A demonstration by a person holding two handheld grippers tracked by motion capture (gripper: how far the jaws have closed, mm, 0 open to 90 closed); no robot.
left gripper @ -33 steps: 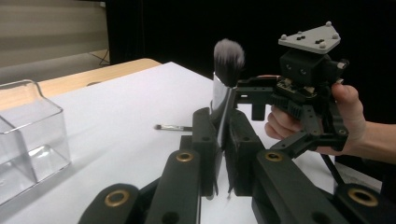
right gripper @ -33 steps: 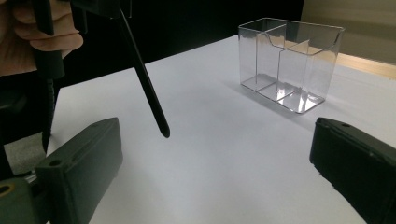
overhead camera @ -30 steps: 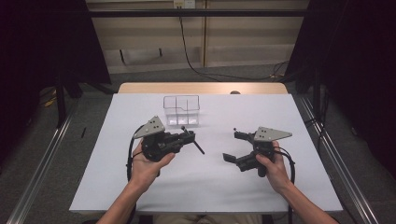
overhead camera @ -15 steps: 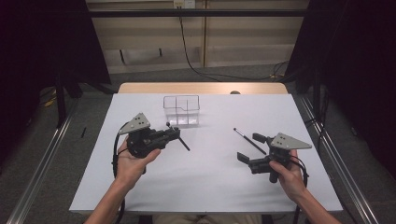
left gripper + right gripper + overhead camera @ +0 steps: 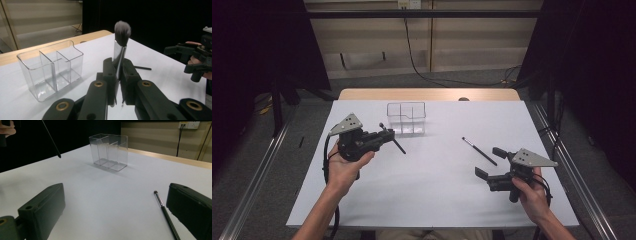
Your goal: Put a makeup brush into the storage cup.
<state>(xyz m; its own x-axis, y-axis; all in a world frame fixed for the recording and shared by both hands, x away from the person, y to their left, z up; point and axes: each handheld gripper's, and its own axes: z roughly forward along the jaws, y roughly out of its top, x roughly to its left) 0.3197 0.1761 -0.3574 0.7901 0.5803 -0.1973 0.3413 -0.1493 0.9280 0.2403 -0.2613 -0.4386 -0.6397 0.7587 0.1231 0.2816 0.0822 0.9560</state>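
**Brush held ready beside the organizer**

White table (image 5: 432, 200), dark room around it. Left gripper (image 5: 384, 137) has its fingers (image 5: 110, 75) clamped on a makeup brush (image 5: 122, 37), bristles up, likely bound for the clear three-compartment organizer (image 5: 406, 118) at its one o'clock. Right gripper (image 5: 492, 162) stands open beside a thin black brush (image 5: 479, 151) at twelve o'clock; that brush's tip is too small to read.

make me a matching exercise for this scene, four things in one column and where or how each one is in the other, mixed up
Things:
1. makeup brush
2. thin black brush
3. clear organizer
4. right hand-held gripper

States:
a. lying flat on the white table
b. jaws wide open, nothing between them
c. clamped in the left hand-held gripper, bristles up
d. standing empty near the table's far edge

Pairs: 1-c, 2-a, 3-d, 4-b
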